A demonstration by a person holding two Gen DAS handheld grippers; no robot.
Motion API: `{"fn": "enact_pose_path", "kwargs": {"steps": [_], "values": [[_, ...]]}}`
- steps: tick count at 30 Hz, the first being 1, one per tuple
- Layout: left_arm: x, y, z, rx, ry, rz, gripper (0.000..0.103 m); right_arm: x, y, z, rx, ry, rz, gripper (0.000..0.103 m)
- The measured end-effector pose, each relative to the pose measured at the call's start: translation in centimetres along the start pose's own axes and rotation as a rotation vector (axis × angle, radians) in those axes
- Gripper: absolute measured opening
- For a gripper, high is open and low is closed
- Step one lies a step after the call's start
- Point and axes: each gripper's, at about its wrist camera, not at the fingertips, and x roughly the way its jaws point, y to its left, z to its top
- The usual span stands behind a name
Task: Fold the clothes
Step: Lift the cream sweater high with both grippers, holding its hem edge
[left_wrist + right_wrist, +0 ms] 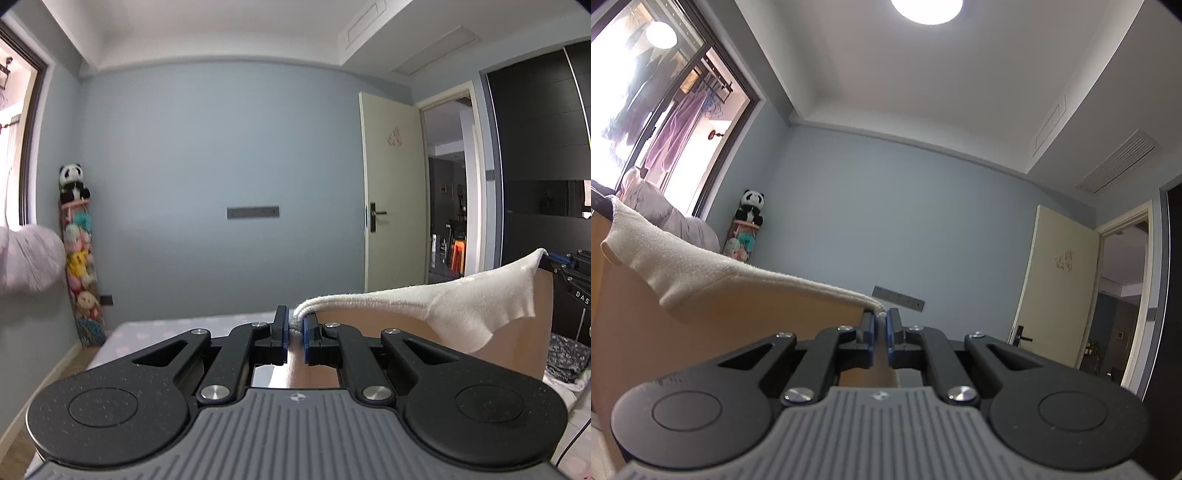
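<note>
- The left tool (294, 334) pinches one end of the cream garment (424, 306); the right tool (881, 332) pinches the other.
- It hangs stretched between them above the bed (177, 326) (long axis tool to tool, both equally near).

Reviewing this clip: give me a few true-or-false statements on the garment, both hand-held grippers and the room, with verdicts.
1. The left hand-held gripper is shut on the garment. True.
2. The right hand-held gripper is open and empty. False: it pinches the same garment's edge.
3. The garment is dark blue. False: it is cream and tan.
4. A plush panda sits on the toy rack in the corner. True.
5. The door is closed. False: it stands open.
</note>
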Motion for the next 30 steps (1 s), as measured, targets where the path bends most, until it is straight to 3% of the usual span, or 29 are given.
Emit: {"fn": "enact_pose_path", "kwargs": {"steps": [8,17,24,30], "values": [[6.0,1.5,-1.5,-0.019,0.11,0.008,0.006,5.3,0.3,-3.7,0.002,0.104,0.011,0.007],[16.4,3.8,-4.3,0.007,0.263,0.046,0.006,16.4,0.2,-9.9,0.015,0.269,0.055,0.007],[26.9,5.7,-9.4,0.04,0.419,0.052,0.006,27.4,0.9,-18.7,0.025,0.479,0.105,0.007],[35.5,7.4,-15.4,0.007,0.547,0.057,0.006,36.0,2.8,-27.2,0.028,0.64,0.126,0.007]]}}
